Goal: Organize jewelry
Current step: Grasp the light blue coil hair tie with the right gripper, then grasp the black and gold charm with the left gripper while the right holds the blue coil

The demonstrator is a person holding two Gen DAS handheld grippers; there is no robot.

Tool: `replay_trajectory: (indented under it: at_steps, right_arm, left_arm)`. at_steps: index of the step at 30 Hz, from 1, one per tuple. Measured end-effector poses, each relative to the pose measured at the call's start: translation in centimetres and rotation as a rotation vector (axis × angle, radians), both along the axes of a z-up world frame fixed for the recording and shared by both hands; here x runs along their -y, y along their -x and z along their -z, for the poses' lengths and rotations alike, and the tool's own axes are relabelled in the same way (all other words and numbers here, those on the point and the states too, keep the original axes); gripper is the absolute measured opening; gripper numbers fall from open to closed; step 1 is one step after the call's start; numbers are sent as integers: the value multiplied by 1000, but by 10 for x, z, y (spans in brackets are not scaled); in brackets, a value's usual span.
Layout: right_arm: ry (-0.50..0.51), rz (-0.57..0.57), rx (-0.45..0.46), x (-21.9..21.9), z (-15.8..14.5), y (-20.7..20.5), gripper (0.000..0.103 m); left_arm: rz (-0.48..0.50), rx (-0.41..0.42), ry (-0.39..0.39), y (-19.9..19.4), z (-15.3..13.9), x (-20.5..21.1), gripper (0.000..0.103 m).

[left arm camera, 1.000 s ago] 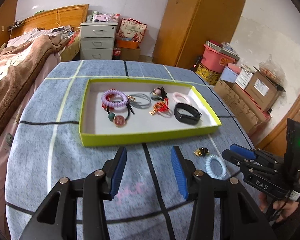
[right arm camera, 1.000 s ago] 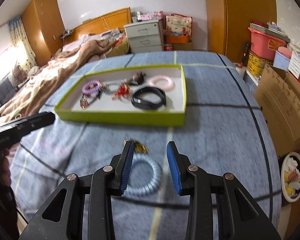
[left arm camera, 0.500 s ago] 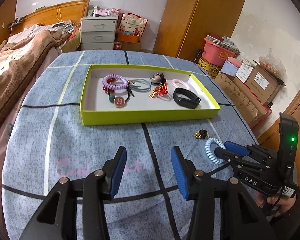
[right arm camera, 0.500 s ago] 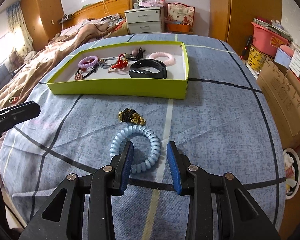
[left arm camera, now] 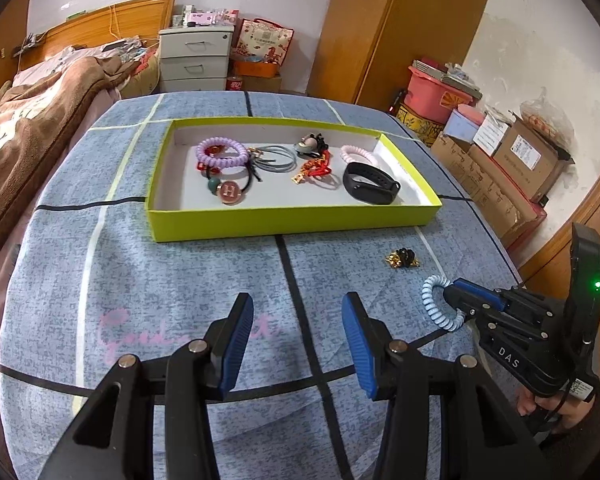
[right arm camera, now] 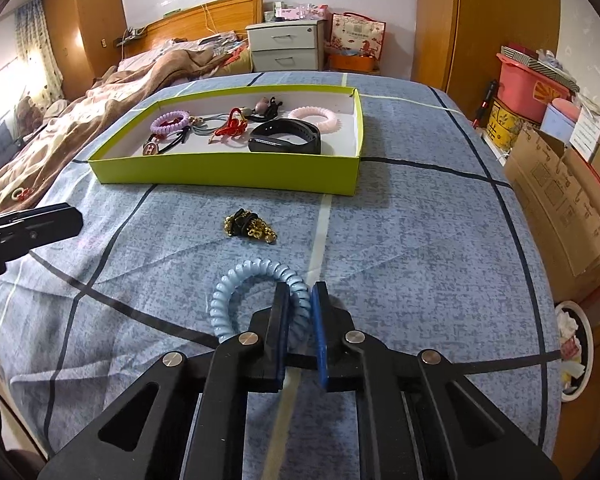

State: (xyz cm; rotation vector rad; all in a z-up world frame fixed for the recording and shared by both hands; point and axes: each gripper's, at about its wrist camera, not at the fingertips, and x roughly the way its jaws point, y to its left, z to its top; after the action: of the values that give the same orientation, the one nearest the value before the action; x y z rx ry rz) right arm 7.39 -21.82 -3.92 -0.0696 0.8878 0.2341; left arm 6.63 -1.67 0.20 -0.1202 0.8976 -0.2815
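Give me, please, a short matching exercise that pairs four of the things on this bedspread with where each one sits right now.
Things:
1. blue spiral hair tie
2. gold and black charm
3. black wristband
4. left gripper

Places or states:
A. lying inside the green tray
B. open, with nothing between its fingers
C. loose on the bedspread, just outside the tray
D. pinched in the right gripper

Pairs: 1-D, 2-C, 3-A, 4-B

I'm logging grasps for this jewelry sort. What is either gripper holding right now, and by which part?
The right gripper has just closed on the light blue spiral hair tie, pinching the near right part of its loop. The left gripper is open and holds nothing.
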Motion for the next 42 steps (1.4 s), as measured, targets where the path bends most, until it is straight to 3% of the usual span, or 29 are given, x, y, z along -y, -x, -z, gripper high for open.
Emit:
replay_trajectory:
  at_steps: [13, 22, 25, 29, 37, 42]
  right_arm:
    - [-70, 104, 26, 42, -9, 0, 10]
    - [-102, 144, 32, 63, -12, -2, 10]
    - [-102, 145, 30, 67, -12, -3, 10]
    - [-113, 150, 29, 71, -12, -3, 10]
    - [-128, 138, 28, 71, -11, -7, 10]
    - [-130, 136, 26, 71, -11, -8, 10]
  left_arm:
    - [117, -18, -11, -21, 3, 44, 48]
    - [231, -31, -69, -40, 10, 88, 53]
    - [236, -29, -116, -45, 14, 100, 53]
    - [252, -48, -120, -50, 20, 109, 53]
    - [268, -11, -207, -52, 22, 123, 53]
    - [264, -6, -206, -53, 23, 123, 52]
